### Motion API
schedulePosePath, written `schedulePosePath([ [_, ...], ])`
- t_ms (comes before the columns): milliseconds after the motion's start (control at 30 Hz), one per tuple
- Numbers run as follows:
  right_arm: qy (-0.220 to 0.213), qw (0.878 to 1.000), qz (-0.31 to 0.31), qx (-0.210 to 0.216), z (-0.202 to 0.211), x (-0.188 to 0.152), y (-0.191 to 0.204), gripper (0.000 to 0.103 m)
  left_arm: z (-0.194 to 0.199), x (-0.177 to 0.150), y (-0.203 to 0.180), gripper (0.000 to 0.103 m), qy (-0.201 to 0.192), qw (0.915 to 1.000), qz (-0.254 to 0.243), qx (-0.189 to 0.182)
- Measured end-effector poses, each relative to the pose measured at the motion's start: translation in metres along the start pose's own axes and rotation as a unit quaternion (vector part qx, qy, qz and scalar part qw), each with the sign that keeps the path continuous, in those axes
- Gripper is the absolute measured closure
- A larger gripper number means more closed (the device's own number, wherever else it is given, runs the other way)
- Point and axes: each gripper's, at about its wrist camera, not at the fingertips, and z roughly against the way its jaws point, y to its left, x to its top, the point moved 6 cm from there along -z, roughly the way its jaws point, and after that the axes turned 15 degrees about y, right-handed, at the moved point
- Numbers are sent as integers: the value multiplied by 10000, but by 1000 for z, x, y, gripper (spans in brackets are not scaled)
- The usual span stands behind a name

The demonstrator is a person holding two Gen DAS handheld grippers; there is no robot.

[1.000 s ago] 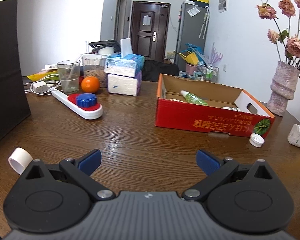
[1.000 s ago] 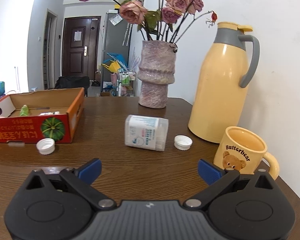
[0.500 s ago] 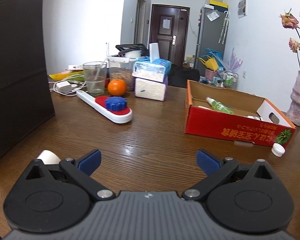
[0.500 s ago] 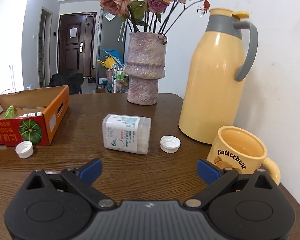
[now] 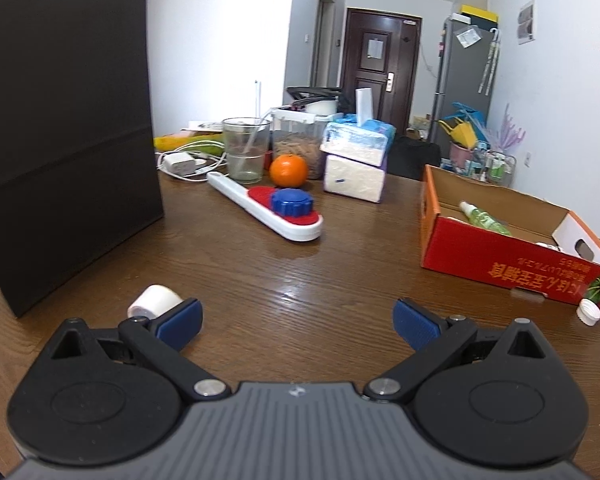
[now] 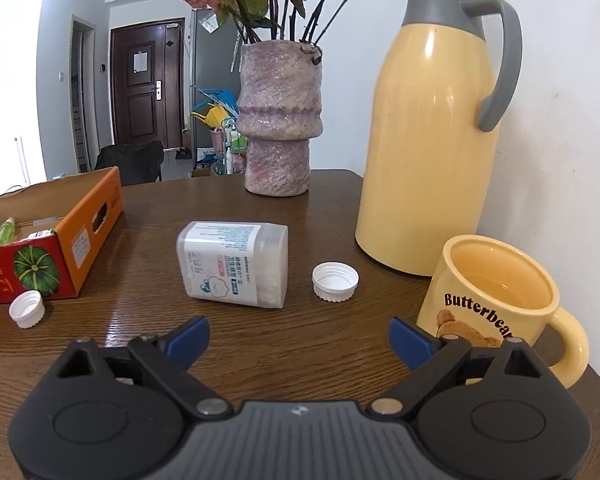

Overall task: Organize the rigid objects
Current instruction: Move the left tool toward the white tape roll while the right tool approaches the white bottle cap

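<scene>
In the left wrist view, the black paper bag (image 5: 64, 136) is now seen larger at the left and the white roll (image 5: 154, 302) lies beside the left gripper (image 5: 296, 322), which is spread wide and empty. In the right wrist view, the clear plastic box (image 6: 234, 264) lying on the table (image 6: 340, 184) is shown nearer than before. The right gripper (image 6: 299, 342) is held wide but closing, nothing between its jaws.

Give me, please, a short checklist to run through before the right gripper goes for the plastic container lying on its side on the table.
1. Right gripper free of load: ok, nothing between the jaws, which are closing.
2. Plastic container within line of approach: ok, just ahead, lying on its side.
3. White cap clear of container: ok, beside it, apart.
4. Mug clear of right finger: not ok, close behind it.
5. Cardboard box has room: cannot tell.
6. Left gripper idle: ok, open, empty.
</scene>
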Motion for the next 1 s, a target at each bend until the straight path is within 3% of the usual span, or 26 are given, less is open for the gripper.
schedulePosePath([
  [500,71,9999,-18,-132,-15,10,-8,7,6,-12,19,0,240,9994,239,87],
  [1000,112,9997,-4,-199,-25,11,-11,7,-4,-15,51,0,321,9977,408,428],
])
